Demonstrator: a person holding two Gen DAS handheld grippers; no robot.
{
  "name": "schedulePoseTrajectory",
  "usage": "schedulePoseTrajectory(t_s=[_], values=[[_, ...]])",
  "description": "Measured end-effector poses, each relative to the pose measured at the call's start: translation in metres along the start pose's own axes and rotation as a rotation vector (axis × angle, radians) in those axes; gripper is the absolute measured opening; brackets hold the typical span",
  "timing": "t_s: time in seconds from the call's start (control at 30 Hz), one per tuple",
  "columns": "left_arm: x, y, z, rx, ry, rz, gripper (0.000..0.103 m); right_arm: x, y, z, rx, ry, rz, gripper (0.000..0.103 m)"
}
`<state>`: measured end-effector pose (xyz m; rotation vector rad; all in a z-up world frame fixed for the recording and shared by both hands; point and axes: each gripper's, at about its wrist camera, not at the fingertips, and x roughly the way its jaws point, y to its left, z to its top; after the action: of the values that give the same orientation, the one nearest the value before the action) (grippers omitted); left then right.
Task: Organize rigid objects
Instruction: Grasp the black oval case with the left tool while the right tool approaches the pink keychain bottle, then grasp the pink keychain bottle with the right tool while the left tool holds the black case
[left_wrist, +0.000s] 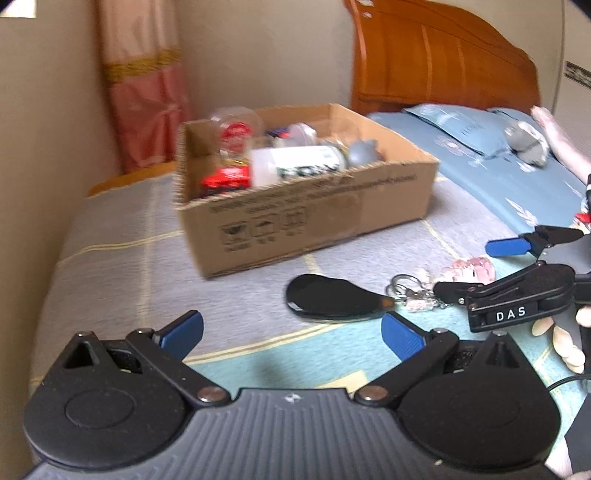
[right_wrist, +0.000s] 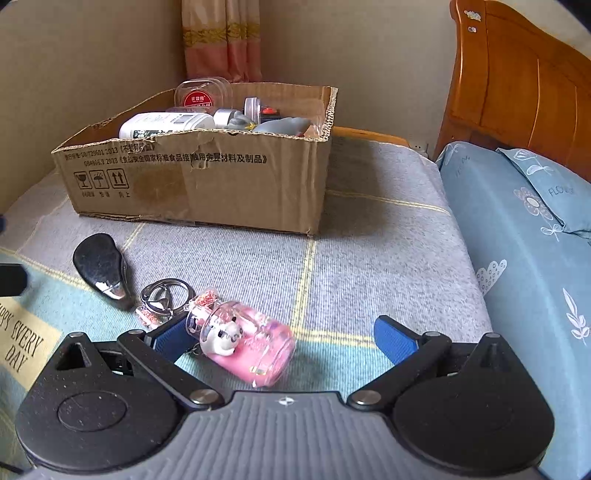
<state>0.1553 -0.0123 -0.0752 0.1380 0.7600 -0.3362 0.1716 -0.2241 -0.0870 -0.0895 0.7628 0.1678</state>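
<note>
A cardboard box (left_wrist: 317, 218) (right_wrist: 207, 181) holding several bottles and small items stands on the bed. In front of it lie a glossy black spoon-shaped object (left_wrist: 328, 301) (right_wrist: 99, 267) and a pink keychain bottle (right_wrist: 247, 341) (left_wrist: 469, 269) with a white bear charm and metal ring. My left gripper (left_wrist: 291, 334) is open over the bedspread, the black object just ahead of its right finger. My right gripper (right_wrist: 284, 338) (left_wrist: 476, 266) is open, its fingers either side of the pink bottle, the left finger touching the bottle's neck.
The grey-and-teal checked bedspread (right_wrist: 369, 258) covers the bed. A blue floral pillow (right_wrist: 535, 221) and an orange wooden headboard (right_wrist: 517, 81) are to the right, a wall and pink curtain (left_wrist: 144, 92) behind the box. A grey soft toy (left_wrist: 528, 144) lies on the pillow.
</note>
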Motion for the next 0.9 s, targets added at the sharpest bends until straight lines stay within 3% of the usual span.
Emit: schedulePoseTrajectory(t_s=[0.37, 0.57, 0.67, 0.9], values=[[0.048, -0.013, 0.003, -0.003, 0.057, -0.096, 0.102, -0.004, -0.007, -0.005, -0.02, -0.011, 0.024, 0.103], [0.059, -0.021, 0.003, 0.069, 0.031, -0.083, 0.101, -0.006, -0.008, -0.007, -0.027, -0.016, 0.03, 0.103], [0.059, -0.021, 0.007, 0.078, 0.017, -0.096, 0.09, -0.007, -0.008, -0.007, -0.018, -0.009, 0.021, 0.103], [0.059, -0.017, 0.007, 0.059, 0.021, -0.071, 0.09, -0.017, -0.007, -0.011, 0.039, 0.009, 0.045, 0.103]])
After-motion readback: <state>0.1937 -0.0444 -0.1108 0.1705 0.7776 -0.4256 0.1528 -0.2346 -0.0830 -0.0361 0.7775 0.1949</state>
